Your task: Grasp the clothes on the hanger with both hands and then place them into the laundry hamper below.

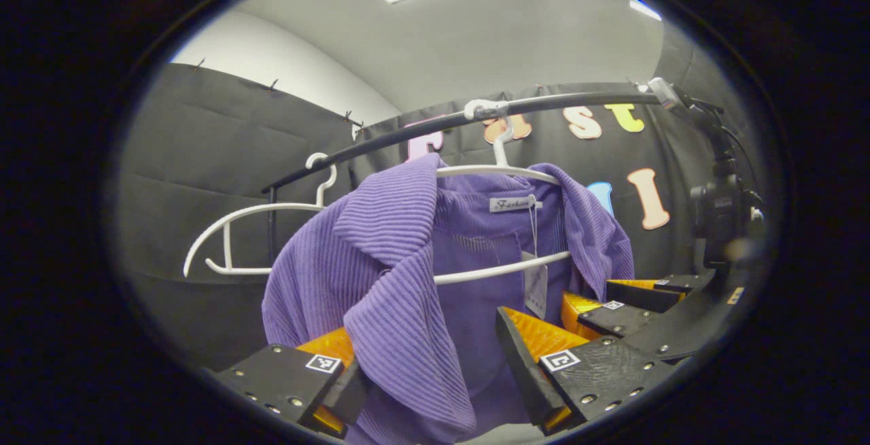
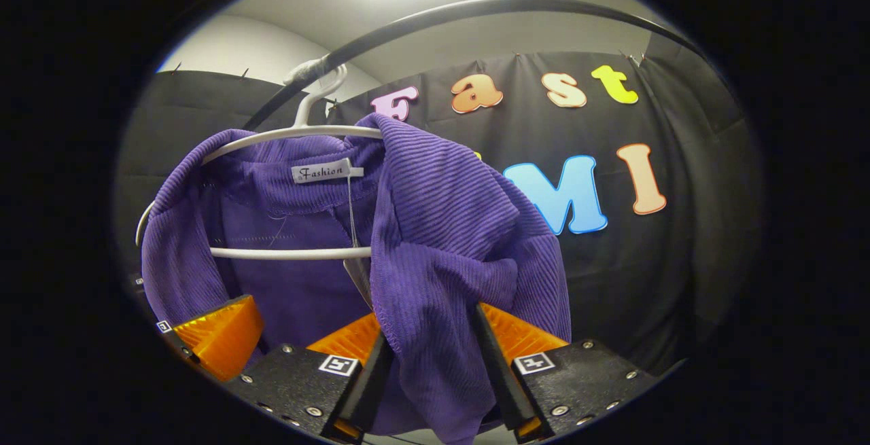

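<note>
The purple ribbed shirt [image 1: 408, 275] hangs on a white hanger [image 1: 503, 170] from the black rail [image 1: 435, 129]. The left gripper [image 1: 435, 370] stands spread around its front flap. At 3 o'clock, the right gripper [image 2: 428, 357] pinches the other flap.

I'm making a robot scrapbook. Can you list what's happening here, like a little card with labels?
Clothing: purple ribbed top, draped on a white hanger
Hanger: hooked on a dark rail
Spare hanger: empty white one, further along the rail
Left gripper: jaws apart, a front panel of the top between them
Right gripper: jaws closing around the other front panel
Hamper: can't tell from here
</note>
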{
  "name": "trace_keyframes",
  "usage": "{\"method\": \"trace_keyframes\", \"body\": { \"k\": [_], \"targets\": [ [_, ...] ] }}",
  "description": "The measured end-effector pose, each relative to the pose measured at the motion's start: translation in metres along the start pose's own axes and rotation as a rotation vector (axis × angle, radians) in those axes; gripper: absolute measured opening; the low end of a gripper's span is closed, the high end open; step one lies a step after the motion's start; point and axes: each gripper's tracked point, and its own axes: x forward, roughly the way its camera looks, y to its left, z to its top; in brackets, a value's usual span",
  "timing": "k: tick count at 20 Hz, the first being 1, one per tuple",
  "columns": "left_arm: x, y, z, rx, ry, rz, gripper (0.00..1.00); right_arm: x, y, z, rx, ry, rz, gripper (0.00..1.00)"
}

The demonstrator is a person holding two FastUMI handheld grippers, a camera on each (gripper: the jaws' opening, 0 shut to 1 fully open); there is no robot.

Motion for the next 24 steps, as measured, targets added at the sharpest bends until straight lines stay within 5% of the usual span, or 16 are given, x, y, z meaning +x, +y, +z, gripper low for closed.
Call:
{"method": "trace_keyframes", "body": {
  "k": [5, 8, 24],
  "targets": [
    [0.002, 0.007, -0.007, -0.075, 0.015, -0.01, 0.46, 0.006, -0.008, 0.013, 0.017, -0.037, 0.029, 0.16],
    [-0.001, 0.014, -0.011, -0.077, 0.031, -0.029, 0.12, 0.0, -0.005, 0.027, 0.04, -0.088, 0.04, 0.01],
    [-0.052, 0.03, 0.122, -0.035, -0.15, -0.146, 0.07, -0.028, -0.053, 0.163, -0.101, -0.42, -0.08, 0.01]
  ]
}}
